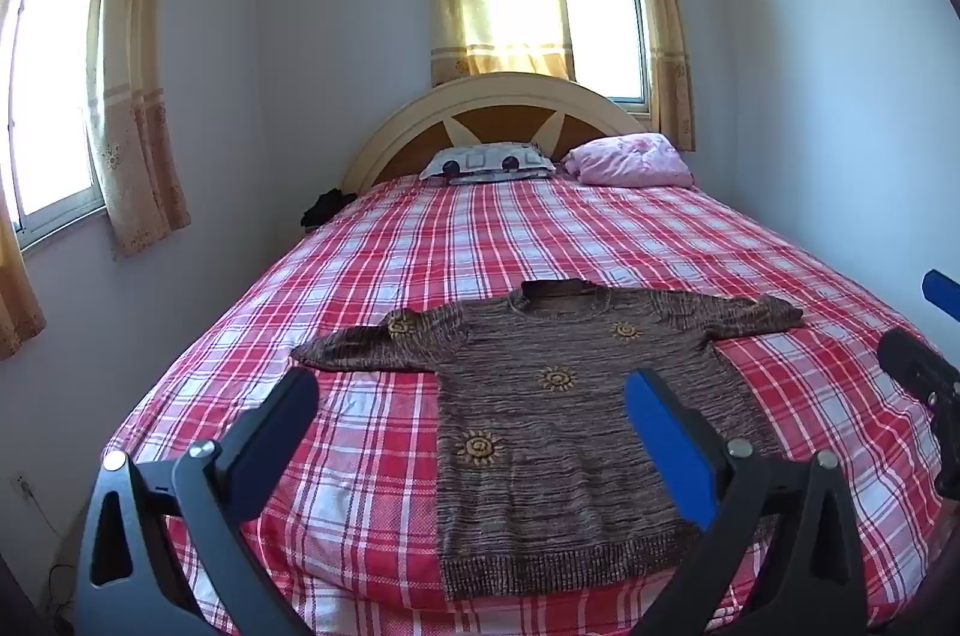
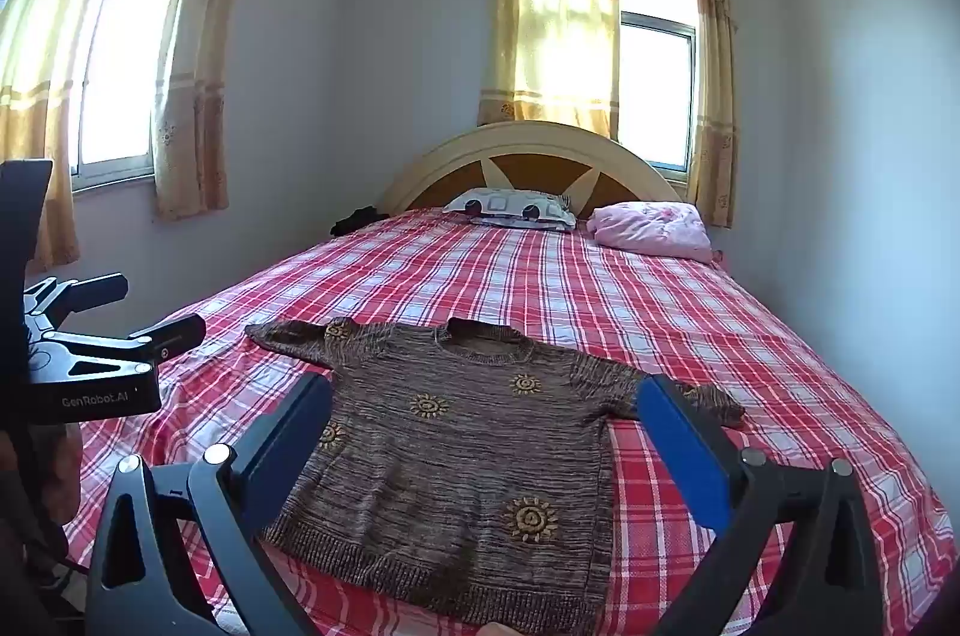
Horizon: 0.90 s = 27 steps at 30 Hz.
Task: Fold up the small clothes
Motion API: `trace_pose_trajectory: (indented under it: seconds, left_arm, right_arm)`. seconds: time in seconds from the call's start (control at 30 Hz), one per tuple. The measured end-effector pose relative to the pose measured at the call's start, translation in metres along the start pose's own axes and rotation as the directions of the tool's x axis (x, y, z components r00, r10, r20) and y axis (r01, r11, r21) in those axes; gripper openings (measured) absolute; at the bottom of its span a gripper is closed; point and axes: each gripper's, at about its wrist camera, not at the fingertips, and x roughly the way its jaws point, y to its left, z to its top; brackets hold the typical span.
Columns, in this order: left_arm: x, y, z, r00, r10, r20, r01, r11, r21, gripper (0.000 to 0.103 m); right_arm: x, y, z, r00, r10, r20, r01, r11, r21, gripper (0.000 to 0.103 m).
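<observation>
Lying flat and face up on the red-and-white plaid bed [image 1: 420,240], the brown knitted sweater with yellow sun motifs [image 1: 540,396] has both sleeves spread out and its ribbed hem toward you at 6 o'clock, neck toward the headboard at 12 o'clock. Your left tool [image 1: 474,432] hovers above the sweater's lower left part with its jaws spread wide and nothing between them; one finger is over bare bedspread, the blue-padded one over the knit. Your right tool [image 2: 504,438] is just as wide and empty, framing the sweater's body [image 2: 468,456], its blue pad near the sleeve at 3 o'clock. At 12 o'clock, against the arched cream-and-brown headboard [image 1: 498,108], sit a white patterned pillow [image 1: 486,162] and a pink pillow [image 1: 630,162] side by side.
</observation>
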Motion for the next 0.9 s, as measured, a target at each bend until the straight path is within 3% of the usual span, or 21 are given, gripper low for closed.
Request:
trace_pose_trajectory:
  seconds: [0.33,0.9]
  left_arm:
    - [0.003,-0.007,-0.002,1.000,0.019,0.002,-0.019,0.998,0.052,0.103]
    - [0.011,0.000,-0.011,1.000,0.009,-0.009,-0.009,0.999,0.031,0.103]
  right_arm:
    - [0.006,-0.002,0.001,1.000,-0.013,-0.016,0.013,1.000,0.006,0.102]
    - [0.005,-0.005,-0.003,1.000,-0.020,-0.012,0.020,1.000,0.022,0.102]
